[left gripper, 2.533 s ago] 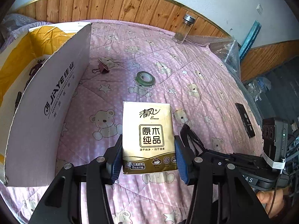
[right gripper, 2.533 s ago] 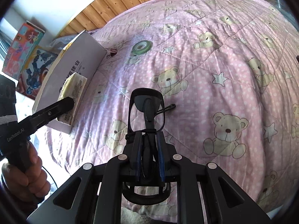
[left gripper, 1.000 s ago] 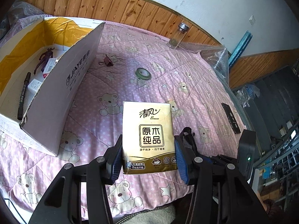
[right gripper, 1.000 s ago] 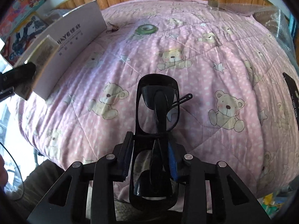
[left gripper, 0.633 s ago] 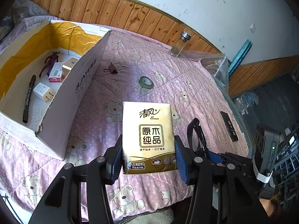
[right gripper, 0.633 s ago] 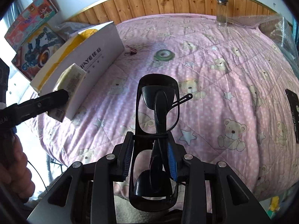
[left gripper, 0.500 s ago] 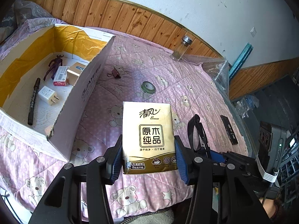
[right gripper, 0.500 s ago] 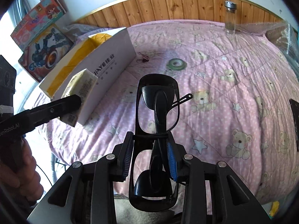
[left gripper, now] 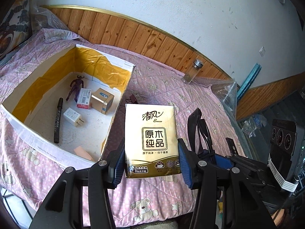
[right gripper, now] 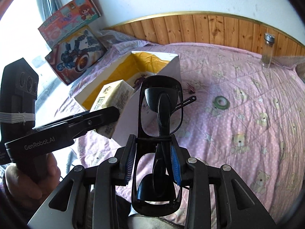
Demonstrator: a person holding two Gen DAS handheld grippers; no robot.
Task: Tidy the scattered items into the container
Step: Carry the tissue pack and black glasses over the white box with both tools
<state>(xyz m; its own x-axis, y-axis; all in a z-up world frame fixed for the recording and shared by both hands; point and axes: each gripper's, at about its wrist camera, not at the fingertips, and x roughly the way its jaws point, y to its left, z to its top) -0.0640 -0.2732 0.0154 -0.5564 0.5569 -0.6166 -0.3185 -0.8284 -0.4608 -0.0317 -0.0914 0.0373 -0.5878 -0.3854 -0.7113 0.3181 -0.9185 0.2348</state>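
Left gripper (left gripper: 151, 161): clenched on a gold tissue pack (left gripper: 151, 139), held upright between the blue pads, in the air just beside the near right corner of the box. Right gripper (right gripper: 153, 161): clamped on a pair of folded black glasses (right gripper: 160, 114), one lens standing up past the fingertips, the other down behind them; held above the quilt, to the right of the left gripper. Box (left gripper: 118, 103): open cardboard, white outside, yellow tape lining its inner walls, resting on the pink bear-print quilt (left gripper: 156, 204). Contents of box: black marker pen (left gripper: 57, 120), white charger plug (left gripper: 73, 116), gold small carton (left gripper: 102, 103), red-and-white small packet (left gripper: 83, 100), dark purple figurine (left gripper: 76, 86), a peach-coloured piece (left gripper: 83, 152) at the near wall. Loose on the quilt: a binder clip (left gripper: 133, 99) just beside the box's right wall, a green tape roll (right gripper: 221, 103) well apart from the box, a glass jar (left gripper: 192, 71) with a metal lid standing upright near the wooden wall panel (left gripper: 133, 36). A hand (right gripper: 28, 177) grips the left tool's handle. Two printed toy boxes (right gripper: 76, 47) lean against the wall beyond the box.
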